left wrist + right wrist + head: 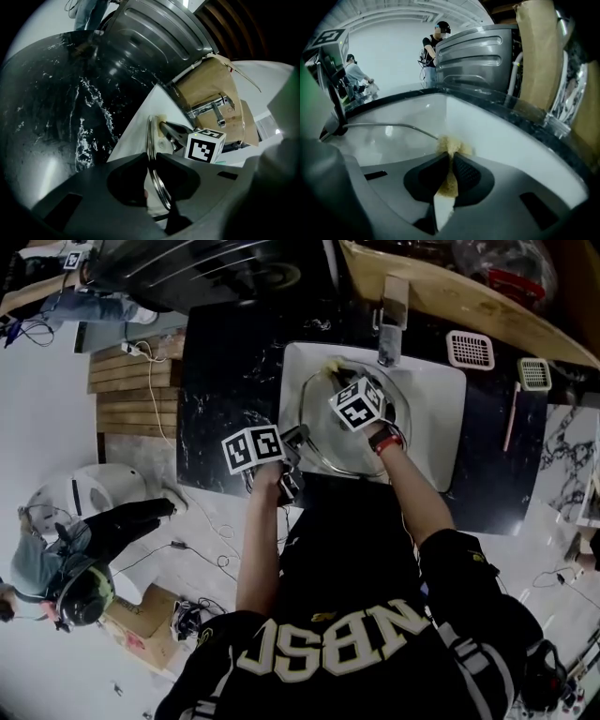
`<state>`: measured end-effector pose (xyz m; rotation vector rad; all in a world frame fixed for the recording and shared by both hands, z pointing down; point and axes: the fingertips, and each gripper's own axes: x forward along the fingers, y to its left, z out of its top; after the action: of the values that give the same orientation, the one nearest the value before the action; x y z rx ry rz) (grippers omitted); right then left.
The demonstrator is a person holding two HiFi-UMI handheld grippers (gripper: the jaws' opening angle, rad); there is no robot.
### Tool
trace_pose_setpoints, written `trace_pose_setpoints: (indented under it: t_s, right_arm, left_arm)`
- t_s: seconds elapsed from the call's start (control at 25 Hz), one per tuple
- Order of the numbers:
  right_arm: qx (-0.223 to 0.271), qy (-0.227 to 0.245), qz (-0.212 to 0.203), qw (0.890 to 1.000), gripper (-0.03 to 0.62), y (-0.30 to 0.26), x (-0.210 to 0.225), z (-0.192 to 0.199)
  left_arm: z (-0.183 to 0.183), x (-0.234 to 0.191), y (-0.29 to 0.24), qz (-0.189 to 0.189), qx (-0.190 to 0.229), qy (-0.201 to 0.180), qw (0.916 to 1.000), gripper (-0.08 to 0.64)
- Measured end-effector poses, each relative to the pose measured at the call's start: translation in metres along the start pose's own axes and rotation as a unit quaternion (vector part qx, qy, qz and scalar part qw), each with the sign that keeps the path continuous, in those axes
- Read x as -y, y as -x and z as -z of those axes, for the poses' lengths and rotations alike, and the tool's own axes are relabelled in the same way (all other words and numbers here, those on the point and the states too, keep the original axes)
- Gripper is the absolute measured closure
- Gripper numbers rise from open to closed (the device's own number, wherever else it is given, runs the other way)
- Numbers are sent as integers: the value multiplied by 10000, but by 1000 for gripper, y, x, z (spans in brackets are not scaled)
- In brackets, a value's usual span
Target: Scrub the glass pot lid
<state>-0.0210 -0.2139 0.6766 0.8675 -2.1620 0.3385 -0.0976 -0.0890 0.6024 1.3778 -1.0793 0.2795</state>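
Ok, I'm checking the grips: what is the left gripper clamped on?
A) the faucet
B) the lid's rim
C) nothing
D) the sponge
B: the left gripper pinches the lid by its metal rim, while the sponge sits in the right gripper.
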Motion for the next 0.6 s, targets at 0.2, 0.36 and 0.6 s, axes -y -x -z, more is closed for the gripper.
trace_pose_setpoints:
  t_s: [0.2, 0.36, 0.6]
  right_arm:
    - [-216, 120, 174, 9995, 551, -2, 20, 17]
    - [-399, 283, 270, 9984, 552, -1, 27, 32]
    - [-666, 359, 425, 9962, 551, 5, 39, 52]
  left_arm:
    - [-1, 0, 0, 8, -35, 0, 10000, 483]
    - [0, -1, 0, 22, -56, 34, 10000, 483]
    - [-1, -2, -1, 10, -48, 36, 10000, 483]
